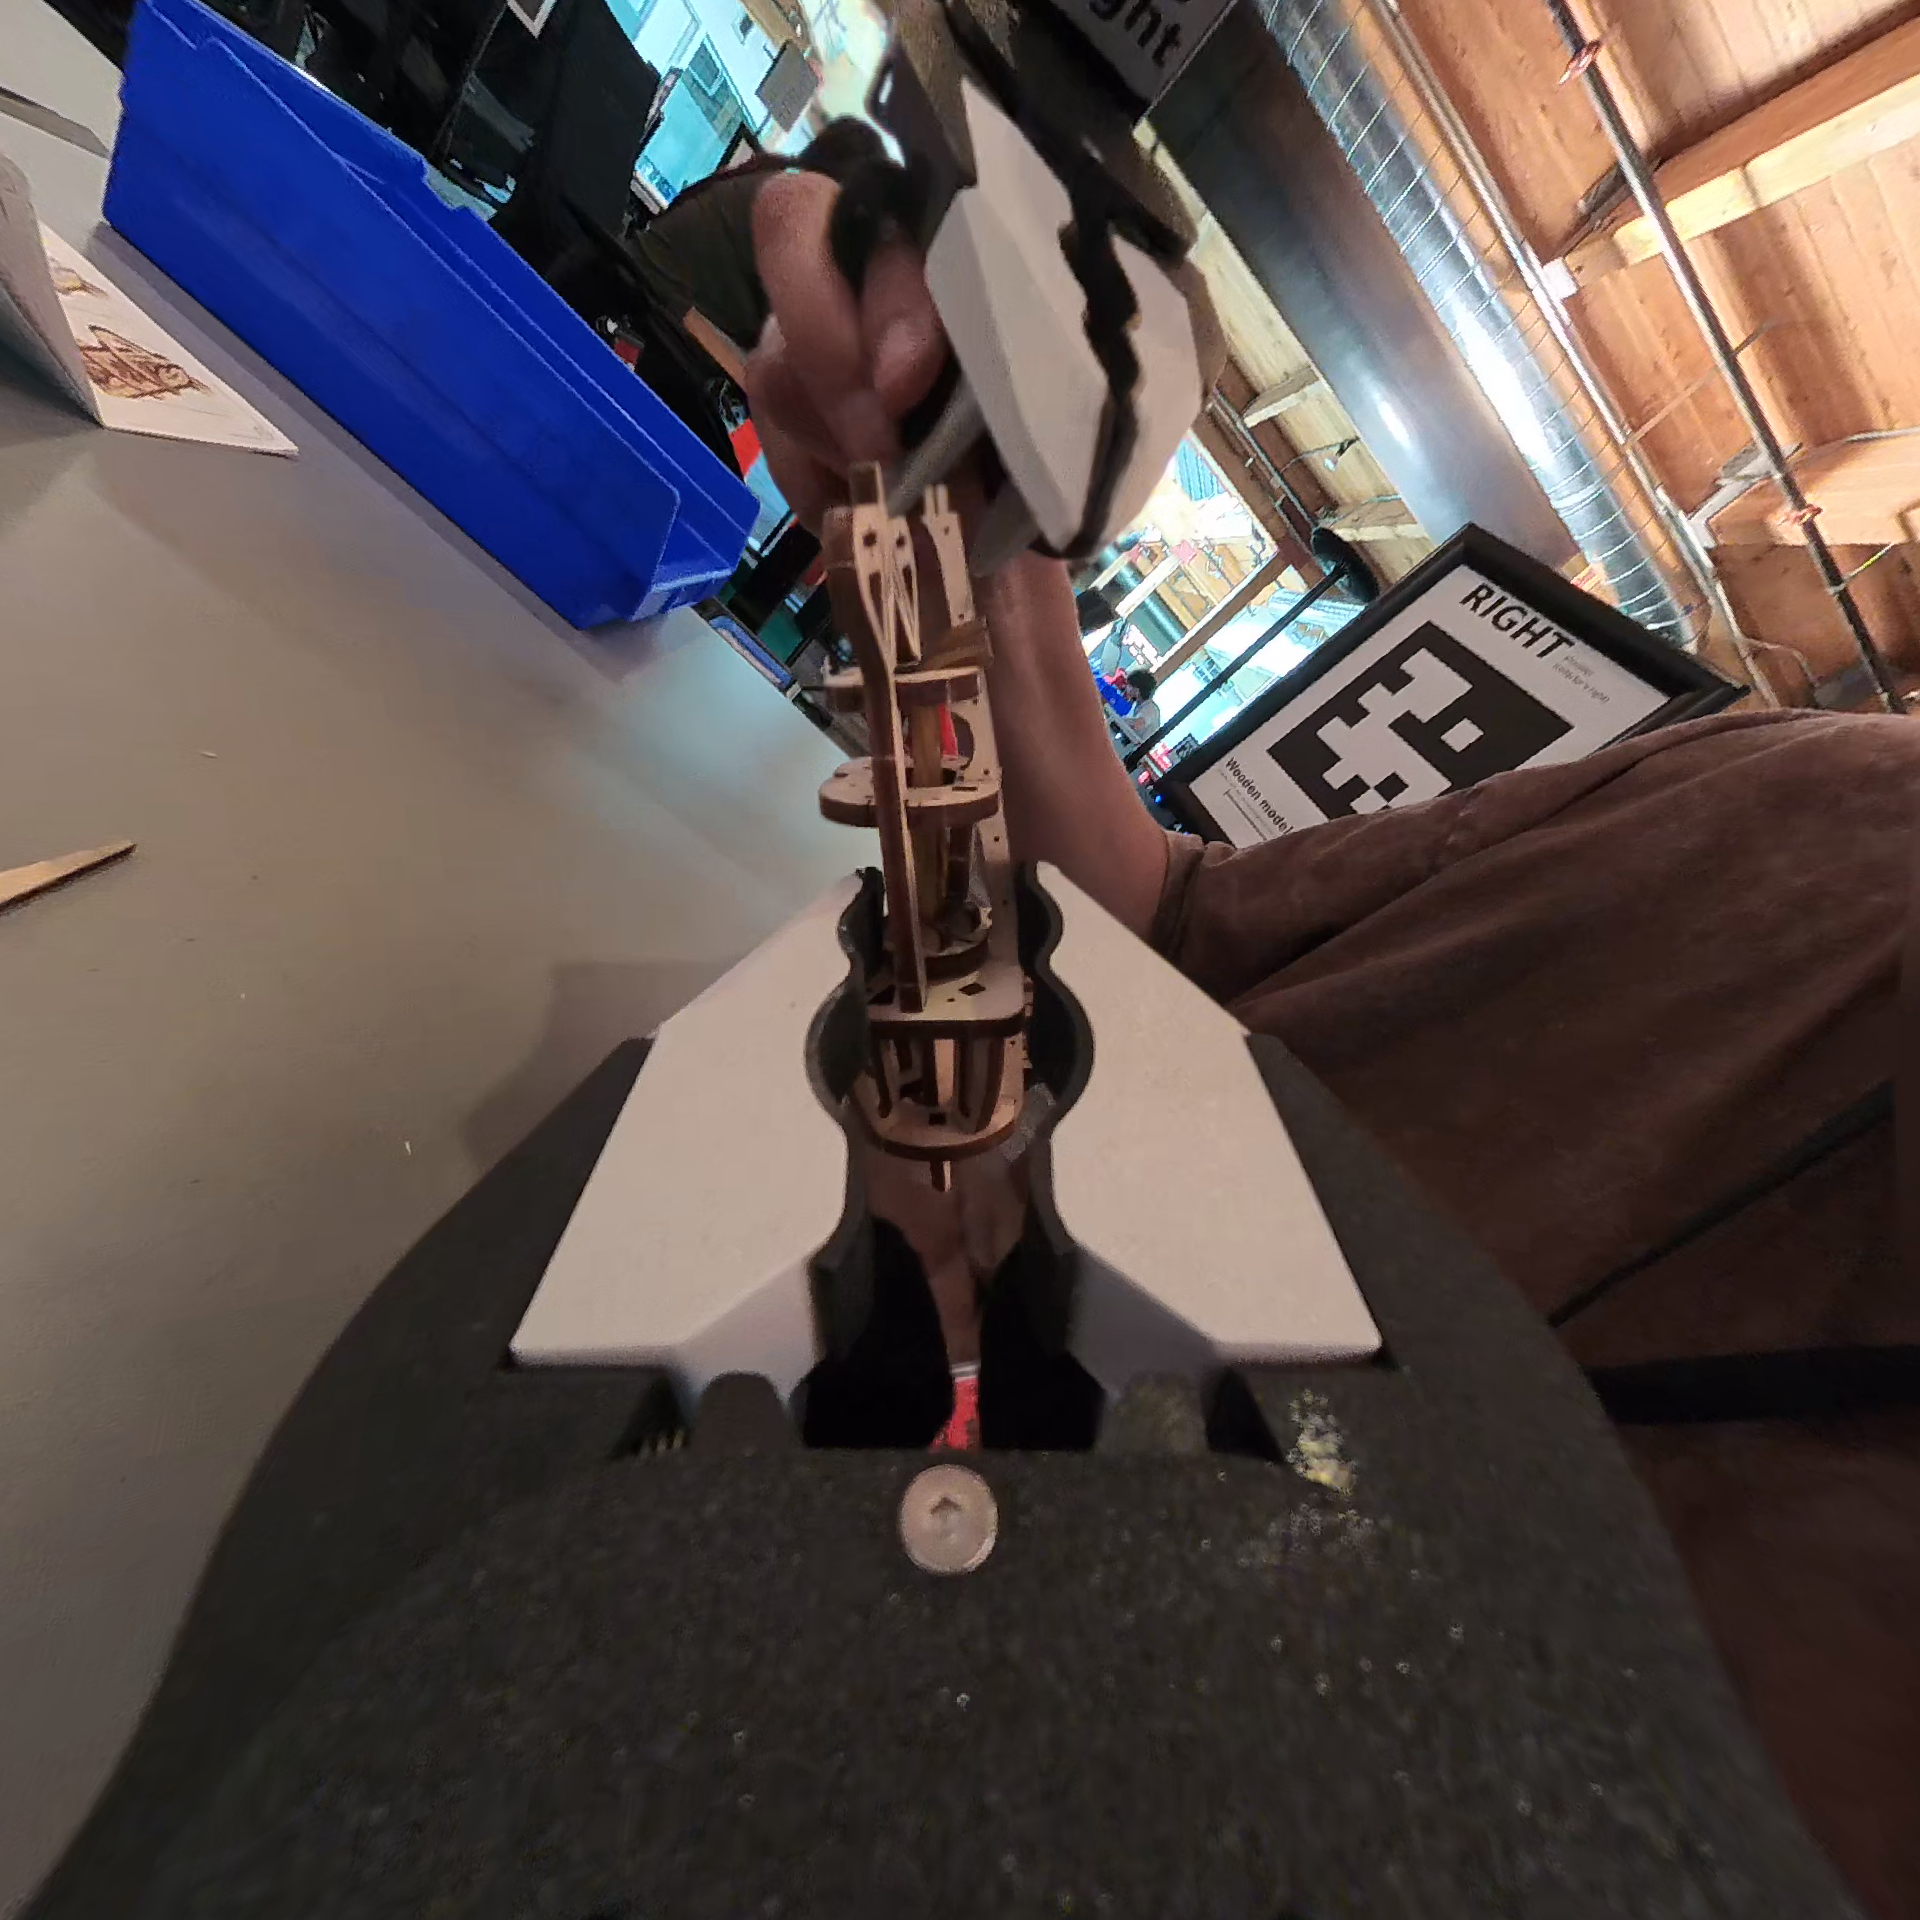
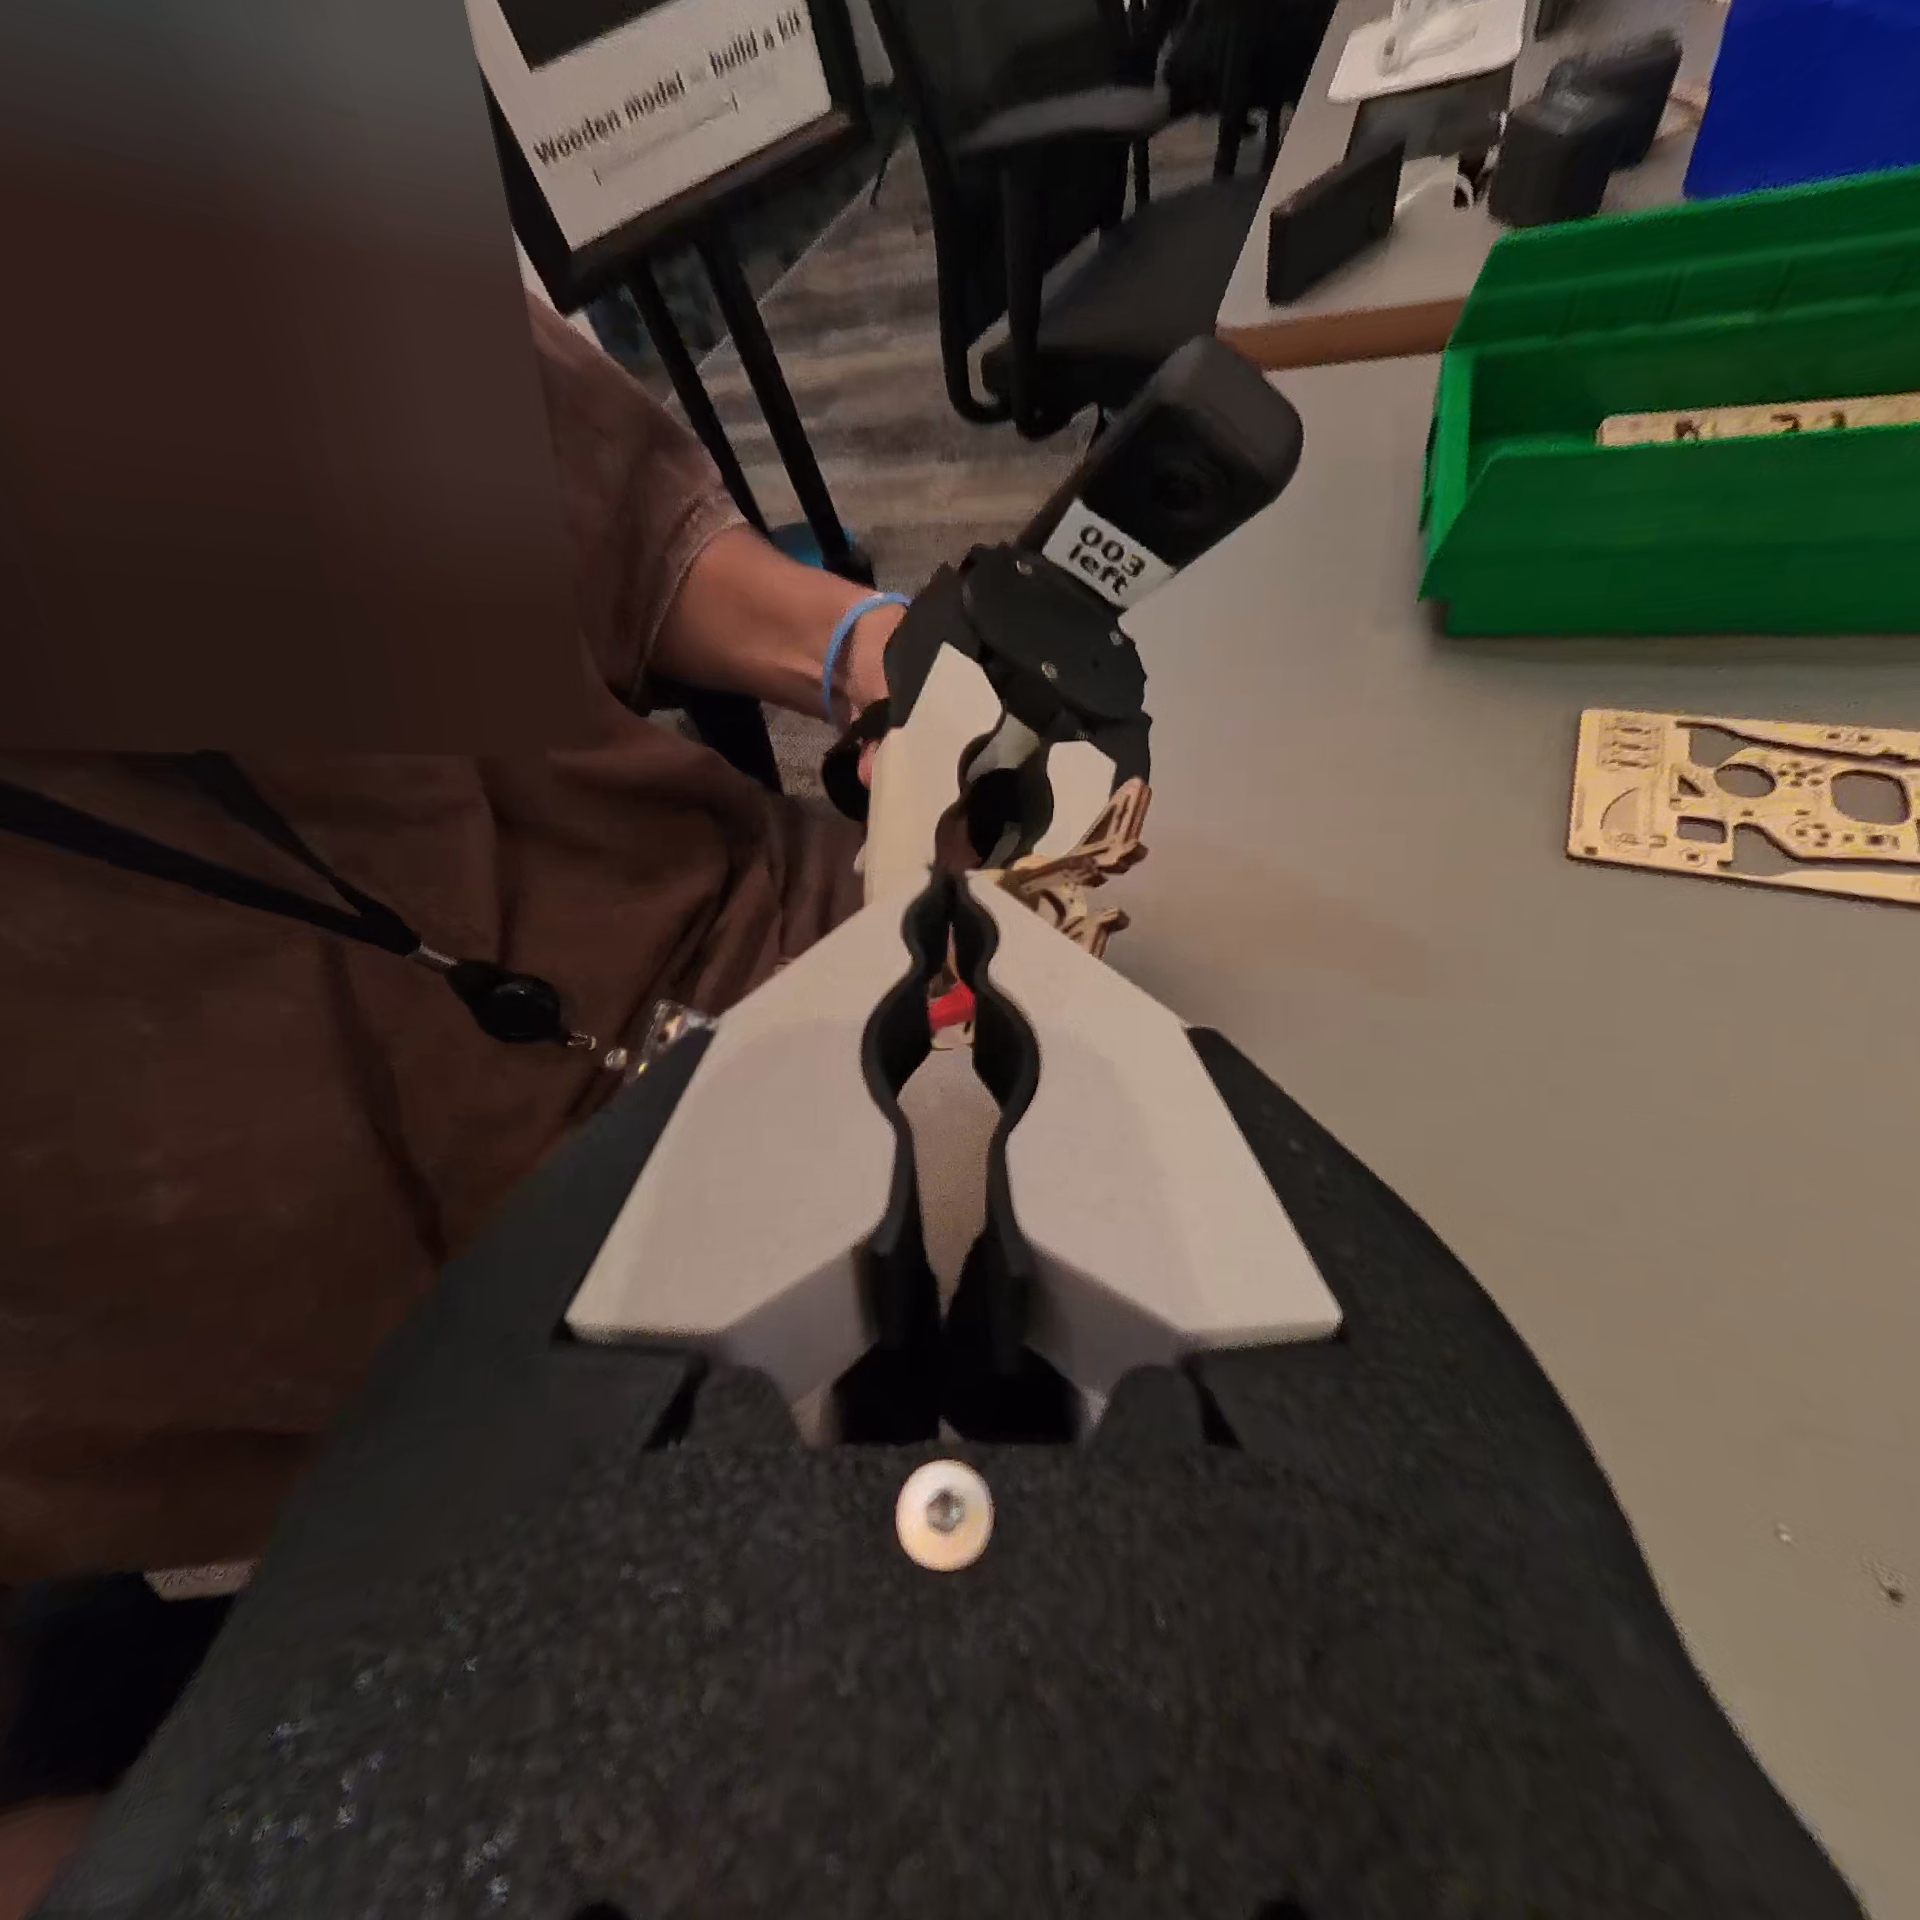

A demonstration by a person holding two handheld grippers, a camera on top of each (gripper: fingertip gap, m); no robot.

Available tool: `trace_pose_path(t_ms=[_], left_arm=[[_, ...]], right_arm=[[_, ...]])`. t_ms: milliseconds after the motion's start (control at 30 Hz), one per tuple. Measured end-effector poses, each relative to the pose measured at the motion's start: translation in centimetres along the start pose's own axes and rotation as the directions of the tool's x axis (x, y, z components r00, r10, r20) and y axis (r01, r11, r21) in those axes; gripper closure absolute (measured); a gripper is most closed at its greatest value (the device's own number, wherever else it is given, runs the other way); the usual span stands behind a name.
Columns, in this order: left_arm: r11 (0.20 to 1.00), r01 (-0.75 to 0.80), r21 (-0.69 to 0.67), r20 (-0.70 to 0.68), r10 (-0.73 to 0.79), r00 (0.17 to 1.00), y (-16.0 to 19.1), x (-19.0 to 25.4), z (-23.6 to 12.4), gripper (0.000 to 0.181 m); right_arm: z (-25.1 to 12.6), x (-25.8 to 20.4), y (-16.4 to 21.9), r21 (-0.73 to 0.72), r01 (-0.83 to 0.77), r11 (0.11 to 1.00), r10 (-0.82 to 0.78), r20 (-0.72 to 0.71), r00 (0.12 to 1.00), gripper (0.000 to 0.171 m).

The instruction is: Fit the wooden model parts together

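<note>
Holding the wooden model lengthwise between its jaws, the left gripper is clamped on the model's near end; the long axis runs straight out from those jaws, away from the left wrist camera, toward the right gripper. The right gripper sits at the model's far tip, jaws nearly pressed together (whether they pinch a small part or the tip itself I can't tell, blurred). In the right wrist view its tips meet the left gripper's tips with the model just beyond, a red bit showing through the gap. Both hold the model up off the table. Judgement: the next fit goes at the far tip, so the right one does the seating along that axis while the left braces.

Out from the model: a punched-out wooden parts sheet lies flat on the table, near. Farther, a green bin holds another wooden sheet. On the other side, a blue bin, contents hidden, with a printed instruction sheet beside it and a wood scrap.
</note>
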State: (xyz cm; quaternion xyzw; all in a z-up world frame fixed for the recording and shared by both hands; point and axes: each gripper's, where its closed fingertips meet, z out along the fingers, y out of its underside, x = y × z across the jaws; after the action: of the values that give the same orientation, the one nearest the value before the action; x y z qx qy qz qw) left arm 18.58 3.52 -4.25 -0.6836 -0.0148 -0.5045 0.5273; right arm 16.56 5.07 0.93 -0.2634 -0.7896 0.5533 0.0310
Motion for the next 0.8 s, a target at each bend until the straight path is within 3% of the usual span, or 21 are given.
trace_pose_path(t_ms=[133, 200, 300, 367, 400, 600, 700, 800], left_arm=[[0.999, 0.027, 0.031, -0.040, -0.026, 0.999, -0.6, 0.4, -0.3, 0.159], [0.995, 0.070, 0.066, -0.117, -0.062, 0.991, -1.2, 1.4, -0.5, 0.159], [0.970, 0.152, 0.188, -0.253, -0.101, 0.962, -3.4, 2.9, -1.6, 0.159], [0.956, 0.140, 0.259, -0.268, -0.068, 0.961, -4.5, 3.3, -2.3, 0.159], [0.954, 0.111, 0.278, -0.246, -0.041, 0.968, -4.8, 3.2, -2.4, 0.159], [0.918, -0.095, 0.384, -0.007, 0.106, 0.994, -6.3, 1.6, -3.3, 0.159], [0.910, -0.221, 0.352, 0.122, 0.189, 0.974, -6.3, 0.9, -3.4, 0.159], [0.905, -0.274, 0.327, 0.181, 0.225, 0.957, -6.2, 0.5, -3.2, 0.159]], right_arm=[[0.7, 1.4, 0.7, -0.083, 0.063, 0.995, -0.075, -0.156, 0.985, 0.169], [1.1, 0.9, -0.3, -0.072, 0.095, 0.993, -0.106, -0.165, 0.981, 0.161], [-0.3, 1.3, -3.5, 0.098, 0.137, 0.986, -0.109, -0.249, 0.962, 0.142], [-1.2, 2.3, -4.2, 0.206, 0.104, 0.973, -0.038, -0.301, 0.953, 0.127], [-0.9, 2.5, -4.2, 0.242, 0.067, 0.968, 0.005, -0.286, 0.958, 0.115], [3.0, 2.9, -1.7, 0.238, -0.299, 0.924, 0.320, -0.056, 0.946, 0.111], [4.5, 2.8, -2.1, 0.270, -0.365, 0.891, 0.375, 0.015, 0.927, 0.116], [5.2, 3.3, -2.4, 0.318, -0.370, 0.873, 0.387, 0.011, 0.922, 0.134]])
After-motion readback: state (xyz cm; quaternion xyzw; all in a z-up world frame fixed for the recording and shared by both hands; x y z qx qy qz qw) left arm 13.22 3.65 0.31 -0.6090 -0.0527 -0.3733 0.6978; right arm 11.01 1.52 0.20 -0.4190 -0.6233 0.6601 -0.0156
